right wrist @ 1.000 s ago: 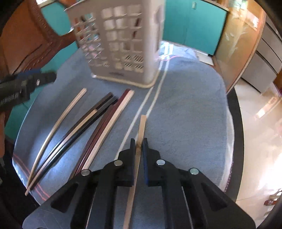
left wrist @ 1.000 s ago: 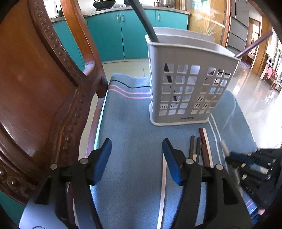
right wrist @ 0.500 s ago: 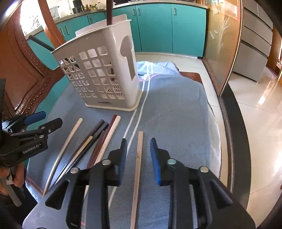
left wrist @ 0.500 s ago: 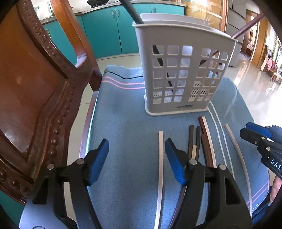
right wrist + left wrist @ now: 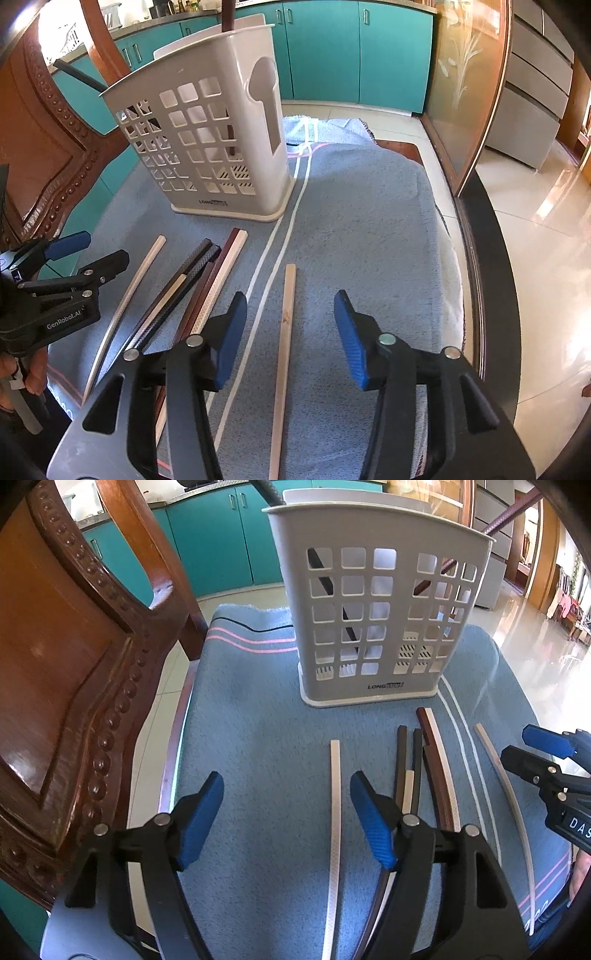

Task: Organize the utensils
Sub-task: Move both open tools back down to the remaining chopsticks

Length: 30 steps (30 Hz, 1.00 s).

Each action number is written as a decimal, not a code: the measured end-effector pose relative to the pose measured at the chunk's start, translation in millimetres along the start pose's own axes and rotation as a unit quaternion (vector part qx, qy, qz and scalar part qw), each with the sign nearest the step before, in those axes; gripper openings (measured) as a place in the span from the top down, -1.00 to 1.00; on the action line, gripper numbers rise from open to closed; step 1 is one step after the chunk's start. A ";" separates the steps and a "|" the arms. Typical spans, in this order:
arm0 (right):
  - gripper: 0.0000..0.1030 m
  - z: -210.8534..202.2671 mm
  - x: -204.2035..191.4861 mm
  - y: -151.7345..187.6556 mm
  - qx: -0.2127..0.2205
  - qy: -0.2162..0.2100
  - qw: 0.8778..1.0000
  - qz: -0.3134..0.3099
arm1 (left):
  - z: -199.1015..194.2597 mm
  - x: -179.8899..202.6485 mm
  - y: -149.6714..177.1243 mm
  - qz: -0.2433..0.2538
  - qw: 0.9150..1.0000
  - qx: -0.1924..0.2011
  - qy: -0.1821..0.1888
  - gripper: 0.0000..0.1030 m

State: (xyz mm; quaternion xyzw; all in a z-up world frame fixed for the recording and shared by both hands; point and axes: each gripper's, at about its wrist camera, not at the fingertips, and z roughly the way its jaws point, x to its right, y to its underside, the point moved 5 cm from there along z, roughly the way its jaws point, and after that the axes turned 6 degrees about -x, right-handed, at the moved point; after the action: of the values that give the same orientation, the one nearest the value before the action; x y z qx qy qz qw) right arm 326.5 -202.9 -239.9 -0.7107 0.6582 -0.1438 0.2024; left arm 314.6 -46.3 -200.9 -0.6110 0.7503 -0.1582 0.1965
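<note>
One blue towel (image 5: pixel 369 229) is carrying one white slotted basket (image 5: pixel 207 147), two sticks already standing inside. Seven chopsticks are lying flat before it. The right gripper (image 5: pixel 290 336) is opening around the pale wooden chopstick (image 5: pixel 286 332), untouched; the left gripper (image 5: pixel 286 816) is gaping wide, empty.

A: What room is this?

B: A kitchen, by the look of it; teal cabinet doors (image 5: pixel 325 48) run along the far wall under a counter (image 5: pixel 207 491) with dark things on it, too small to name.

A: And the floor?

B: Pale glossy tiles (image 5: pixel 546 236); strong light glares off them at the right.

A: Any furniture?

B: A carved wooden chair (image 5: pixel 74 657), reddish brown with a beaded edge, fills the left side; a blue towel (image 5: pixel 362 229) with pale stripes covers the worktop; to the right stands a wood-framed frosted glass panel (image 5: pixel 461 85) etched with a plant, and grey drawers (image 5: pixel 532 92) beyond it.
</note>
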 end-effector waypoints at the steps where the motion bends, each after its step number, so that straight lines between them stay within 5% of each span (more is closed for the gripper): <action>1: 0.04 0.5 0.3 0.2 -0.001 0.001 1.000 0.001 | 0.8 0.4 0.4 0.001 1.000 -0.002 0.000 -0.39; 30: -0.09 12.6 -1.4 6.0 -0.026 0.021 0.999 -0.008 | 22.5 13.4 7.4 0.022 0.999 -0.023 0.007 -0.47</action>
State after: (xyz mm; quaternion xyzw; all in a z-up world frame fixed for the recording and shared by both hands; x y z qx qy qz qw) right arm 327.1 -200.6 -253.7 -0.7175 0.6604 -0.1432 0.1691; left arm 316.9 -57.9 -225.5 -0.5979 0.7682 -0.1405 0.1804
